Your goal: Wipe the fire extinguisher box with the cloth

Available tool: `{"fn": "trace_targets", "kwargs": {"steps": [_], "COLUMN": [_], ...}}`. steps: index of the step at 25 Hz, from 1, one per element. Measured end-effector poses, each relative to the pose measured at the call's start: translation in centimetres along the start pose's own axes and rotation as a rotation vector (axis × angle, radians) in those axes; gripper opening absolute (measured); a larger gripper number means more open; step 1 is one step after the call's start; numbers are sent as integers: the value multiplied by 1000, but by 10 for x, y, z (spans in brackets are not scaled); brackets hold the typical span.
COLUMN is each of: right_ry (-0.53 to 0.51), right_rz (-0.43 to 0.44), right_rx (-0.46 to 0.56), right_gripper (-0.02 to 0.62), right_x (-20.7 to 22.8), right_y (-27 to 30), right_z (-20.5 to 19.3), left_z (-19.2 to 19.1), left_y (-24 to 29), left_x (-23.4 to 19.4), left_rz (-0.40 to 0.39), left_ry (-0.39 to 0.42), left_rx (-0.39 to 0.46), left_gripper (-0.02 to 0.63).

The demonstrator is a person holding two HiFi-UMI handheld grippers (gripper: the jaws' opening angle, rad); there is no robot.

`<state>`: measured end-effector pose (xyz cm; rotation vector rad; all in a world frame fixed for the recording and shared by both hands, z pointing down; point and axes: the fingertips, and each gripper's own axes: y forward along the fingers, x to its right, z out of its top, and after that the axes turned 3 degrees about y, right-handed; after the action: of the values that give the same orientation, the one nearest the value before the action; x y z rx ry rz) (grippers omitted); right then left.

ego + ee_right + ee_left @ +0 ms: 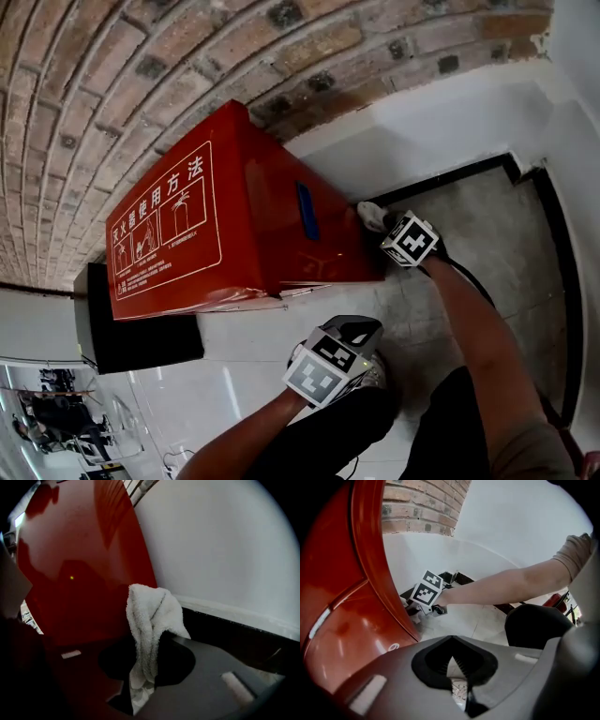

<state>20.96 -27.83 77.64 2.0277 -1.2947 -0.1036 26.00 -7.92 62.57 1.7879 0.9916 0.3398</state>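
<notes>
White cloth [149, 616] pinched in my right hand-held gripper [143, 677], by red fire extinguisher box [234, 220] end, left hand-held gripper [457, 677] pressed together, empty.

A brick wall [141, 75] fills the upper left of the head view, with a white band [422, 131] along its foot. A black skirting strip [459, 175] edges the grey tiled floor [506, 244] at right. A black block [141, 342] stands at lower left.
</notes>
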Motion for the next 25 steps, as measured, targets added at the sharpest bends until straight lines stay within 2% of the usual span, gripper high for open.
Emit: {"fn": "trace_targets", "kwargs": {"steps": [6,14,18,25], "right_ry": [-112,-249,-314,-476], "right_rz": [119,217,268,253], "right_rx": [-71,-98,-46,85], "right_gripper": [100,100,100,100], "right_x": [-35,-89,-118,-145], "right_y": [-23,-56,-85,-135], "right_z": [-23,-50,-44,10], "left_z": [1,9,9,14], "left_y": [-2,11,16,17], "left_x": [0,10,12,10], "left_rz": [3,-3,3,34], "left_ry": [-31,-9,-3,7], "left_rx": [-1,-20,-42,-43], "left_gripper": [0,0,0,0]}}
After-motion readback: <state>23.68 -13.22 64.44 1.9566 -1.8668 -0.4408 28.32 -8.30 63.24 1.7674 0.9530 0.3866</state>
